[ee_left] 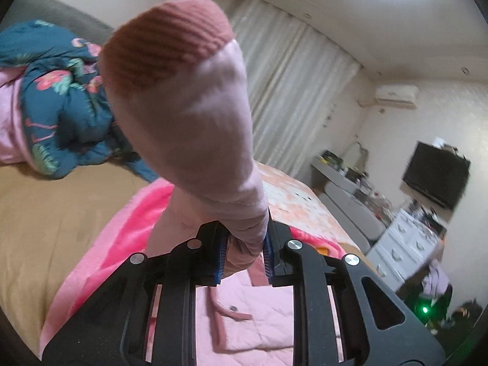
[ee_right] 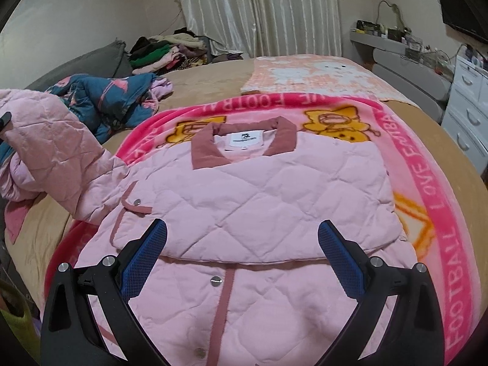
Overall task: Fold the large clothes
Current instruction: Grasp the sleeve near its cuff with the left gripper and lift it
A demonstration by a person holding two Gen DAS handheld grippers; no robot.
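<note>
A pink quilted jacket (ee_right: 262, 189) with a dusty-rose collar lies front up on a pink football blanket (ee_right: 427, 183) on the bed. My left gripper (ee_left: 245, 251) is shut on the jacket's left sleeve (ee_left: 189, 116), which stands up in front of the camera with its ribbed rose cuff on top. In the right wrist view that sleeve (ee_right: 52, 140) is lifted at the left edge. My right gripper (ee_right: 242, 256) is open and empty, hovering over the jacket's lower front near the snap placket.
A blue floral quilt (ee_right: 113, 97) is bunched at the bed's left. A pile of clothes (ee_right: 164, 52) sits by the curtain. A peach cartoon blanket (ee_right: 314, 73) lies beyond. White drawers (ee_right: 469, 113) and a cluttered grey shelf (ee_right: 405, 58) stand at the right.
</note>
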